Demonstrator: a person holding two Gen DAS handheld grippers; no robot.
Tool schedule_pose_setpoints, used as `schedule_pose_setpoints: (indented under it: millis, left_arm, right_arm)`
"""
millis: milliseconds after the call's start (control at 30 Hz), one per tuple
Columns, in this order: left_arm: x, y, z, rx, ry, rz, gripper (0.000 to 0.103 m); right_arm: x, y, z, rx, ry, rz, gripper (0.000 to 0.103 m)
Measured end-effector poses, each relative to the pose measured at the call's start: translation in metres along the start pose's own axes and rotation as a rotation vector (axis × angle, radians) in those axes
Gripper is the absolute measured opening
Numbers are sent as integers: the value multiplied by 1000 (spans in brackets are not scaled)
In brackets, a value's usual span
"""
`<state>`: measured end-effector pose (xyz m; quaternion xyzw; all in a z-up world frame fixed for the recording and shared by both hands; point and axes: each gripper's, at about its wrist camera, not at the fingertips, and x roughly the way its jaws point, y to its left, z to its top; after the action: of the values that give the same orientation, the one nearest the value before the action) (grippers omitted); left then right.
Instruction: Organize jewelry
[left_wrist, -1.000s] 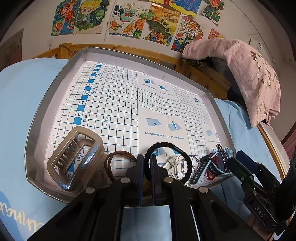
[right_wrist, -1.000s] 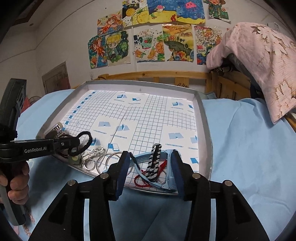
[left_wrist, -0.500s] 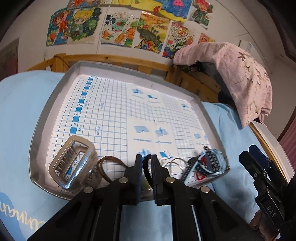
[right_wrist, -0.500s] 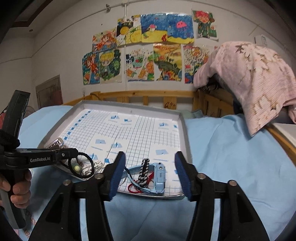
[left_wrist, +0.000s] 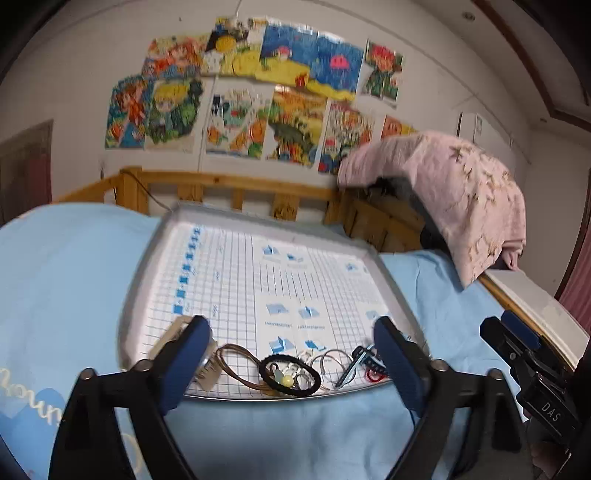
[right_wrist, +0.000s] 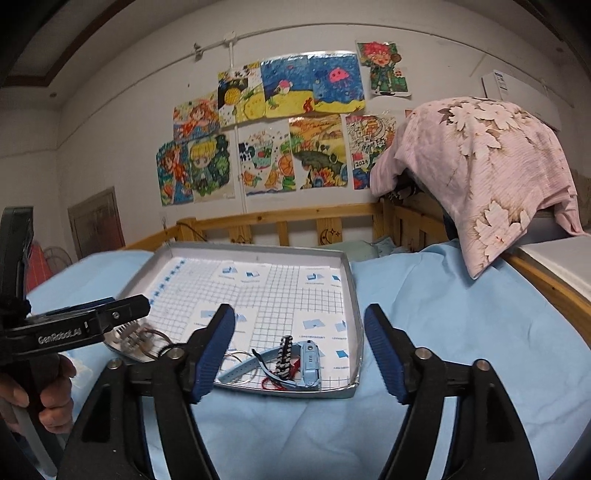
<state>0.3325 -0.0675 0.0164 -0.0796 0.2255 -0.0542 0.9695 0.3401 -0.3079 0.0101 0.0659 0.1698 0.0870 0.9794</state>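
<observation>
Just let go of the black hair tie (left_wrist: 290, 374), it's lying at the tray's (left_wrist: 147, 258) near edge now. My left gripper (left_wrist: 291, 360) and right gripper (right_wrist: 299, 350) have both just been opening, nothing between them. Watch (right_wrist: 308, 363) sits beyond.

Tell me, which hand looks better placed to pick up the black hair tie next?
Probably the left. The black hair tie lies between the open jaws of the left gripper, near the tray front edge. The right gripper, also open, faces the blue watch instead.
</observation>
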Motion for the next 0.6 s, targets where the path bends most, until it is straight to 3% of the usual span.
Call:
schedule_pose_setpoints:
  millis: [67,200,367,600]
  left_arm:
    - [-12,1,0,-3,-32,2,102]
    - [-38,5,-4,-16,-105,19,103]
    - [-66,12,-11,-45,-148,28,103]
    - [-115,14,-20,-15,-207,55,103]
  right_arm:
    - [-9,-1,0,9,-18,-1,78]
    - [-24,-2,0,18,-41,2,92]
    - [-49,-1,-1,39,-82,22,99]
    - [-93,18,0,25,-151,52,100]
